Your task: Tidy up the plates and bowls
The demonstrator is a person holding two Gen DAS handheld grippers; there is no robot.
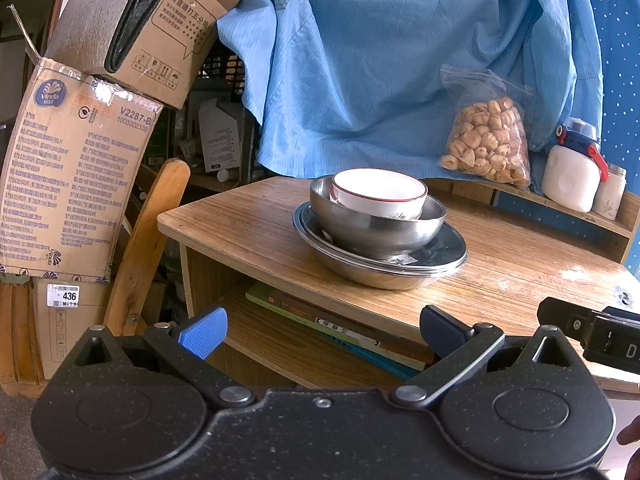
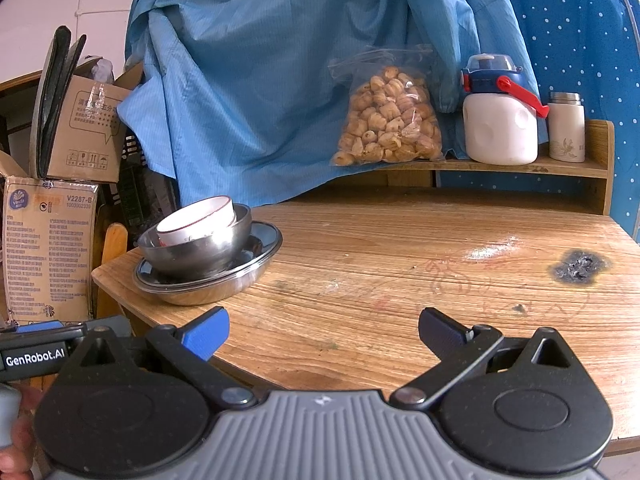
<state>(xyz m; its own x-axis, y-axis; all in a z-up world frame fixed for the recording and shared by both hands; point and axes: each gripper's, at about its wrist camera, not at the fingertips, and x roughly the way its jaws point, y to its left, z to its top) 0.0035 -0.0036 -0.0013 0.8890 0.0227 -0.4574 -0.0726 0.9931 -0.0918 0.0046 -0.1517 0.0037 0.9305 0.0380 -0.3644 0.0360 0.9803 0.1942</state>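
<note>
Wooden table (image 2: pixel 400 264), snack bag (image 2: pixel 386 120) behind, stacked bowls (image 1: pixel 376 216), probably unobstructed.

Cluttered home: wooden desk (image 2: pixel 400 264), cardboard boxes (image 1: pixel 72 168)

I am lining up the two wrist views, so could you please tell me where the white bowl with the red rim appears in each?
Left wrist view: the white bowl sits just above centre, nested in the steel bowl on the steel plate.
Right wrist view: it is left of centre, tilted, in the same stack near the table's left corner.
Shared landmark: the snack bag on the back shelf, right of the stack in both views.
</note>
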